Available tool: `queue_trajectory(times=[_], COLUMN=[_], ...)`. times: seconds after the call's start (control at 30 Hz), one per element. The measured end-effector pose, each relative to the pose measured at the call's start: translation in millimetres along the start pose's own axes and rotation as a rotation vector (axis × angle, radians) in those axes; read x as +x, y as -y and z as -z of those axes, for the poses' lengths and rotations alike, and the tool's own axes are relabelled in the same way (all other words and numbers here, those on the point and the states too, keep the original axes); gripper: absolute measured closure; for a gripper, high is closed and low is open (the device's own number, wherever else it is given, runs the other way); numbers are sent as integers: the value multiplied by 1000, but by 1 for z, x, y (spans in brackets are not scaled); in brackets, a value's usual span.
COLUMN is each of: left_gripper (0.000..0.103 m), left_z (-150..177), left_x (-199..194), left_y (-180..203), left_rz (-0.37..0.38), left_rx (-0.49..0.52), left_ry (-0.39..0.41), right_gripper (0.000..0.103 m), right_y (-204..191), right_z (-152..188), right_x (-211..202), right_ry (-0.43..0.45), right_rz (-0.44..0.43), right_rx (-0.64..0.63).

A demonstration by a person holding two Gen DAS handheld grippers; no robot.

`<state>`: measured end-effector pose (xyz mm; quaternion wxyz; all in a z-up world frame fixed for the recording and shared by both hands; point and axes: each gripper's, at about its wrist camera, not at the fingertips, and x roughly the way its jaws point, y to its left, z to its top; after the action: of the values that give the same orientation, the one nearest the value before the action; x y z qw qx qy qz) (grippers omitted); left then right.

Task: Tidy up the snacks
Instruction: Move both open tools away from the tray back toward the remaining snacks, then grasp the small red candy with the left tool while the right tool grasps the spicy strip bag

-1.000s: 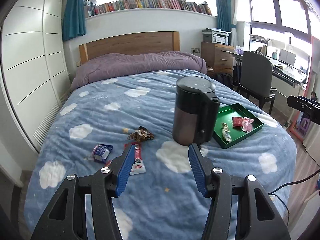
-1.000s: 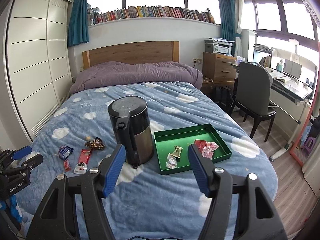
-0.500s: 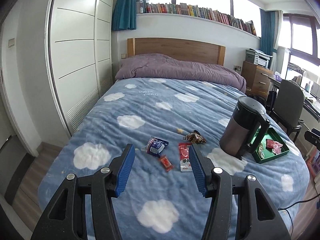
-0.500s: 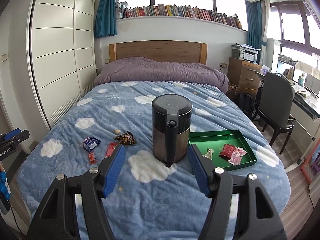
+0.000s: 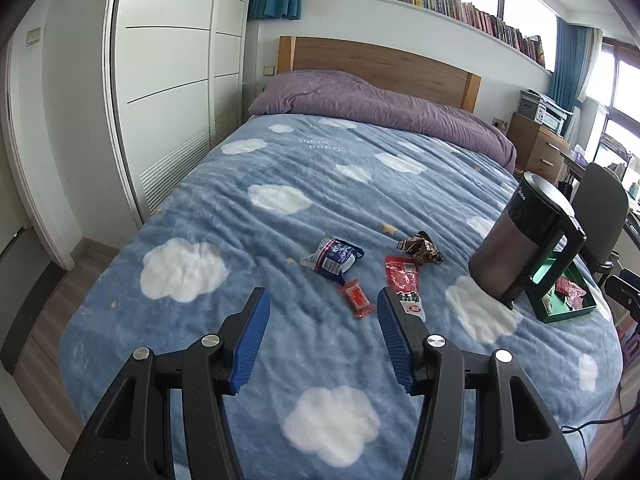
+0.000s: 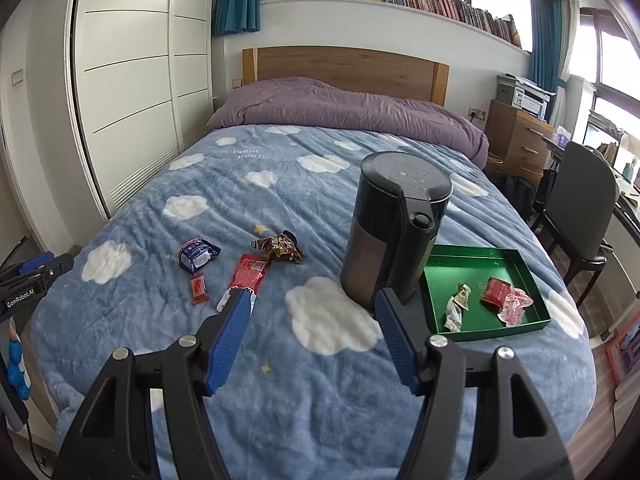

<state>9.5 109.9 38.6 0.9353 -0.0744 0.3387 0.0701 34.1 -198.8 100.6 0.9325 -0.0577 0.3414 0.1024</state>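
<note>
Several snacks lie on the blue cloud blanket: a blue packet [image 5: 334, 258] [image 6: 197, 255], a small red candy [image 5: 357, 298] [image 6: 199, 288], a long red packet [image 5: 404, 282] [image 6: 247, 274] and a brown wrapper [image 5: 422, 248] [image 6: 280, 247]. A green tray [image 6: 434, 292] [image 5: 576, 312] at the right holds three snacks. My left gripper [image 5: 322, 338] is open and empty, just short of the small red candy. My right gripper [image 6: 312, 336] is open and empty, near the kettle's base.
A dark kettle [image 6: 394, 228] [image 5: 524, 238] stands between the loose snacks and the tray. A purple duvet [image 6: 344, 106] lies at the headboard. Wardrobe doors [image 5: 168, 80] run along the left; an office chair [image 6: 576, 200] and desk stand at the right.
Both grippers have swung left. The left one now faces the loose snacks instead of the kettle and has come closer to them. Both stay open and empty.
</note>
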Motion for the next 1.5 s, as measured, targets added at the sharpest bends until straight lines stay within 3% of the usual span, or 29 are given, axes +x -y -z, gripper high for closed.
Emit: queue_trajectory(times=[0.4,0.9,1.5], left_gripper=[53,53,53], left_z=[-1,13,26], left_x=[82,200,264], left_y=[12,33,38], left_rz=[-11,42,75], left_rx=[-16,-88,-143], left_ry=[-128,-331,-423], right_gripper=[5,5,5], right_y=[-25,-52,-65], right_z=[-14,-5,14], right_x=[111,240,331], right_ry=[-133,-317,-463], right_rz=[-75,-192,-415], right_rx=[-50,-70,26])
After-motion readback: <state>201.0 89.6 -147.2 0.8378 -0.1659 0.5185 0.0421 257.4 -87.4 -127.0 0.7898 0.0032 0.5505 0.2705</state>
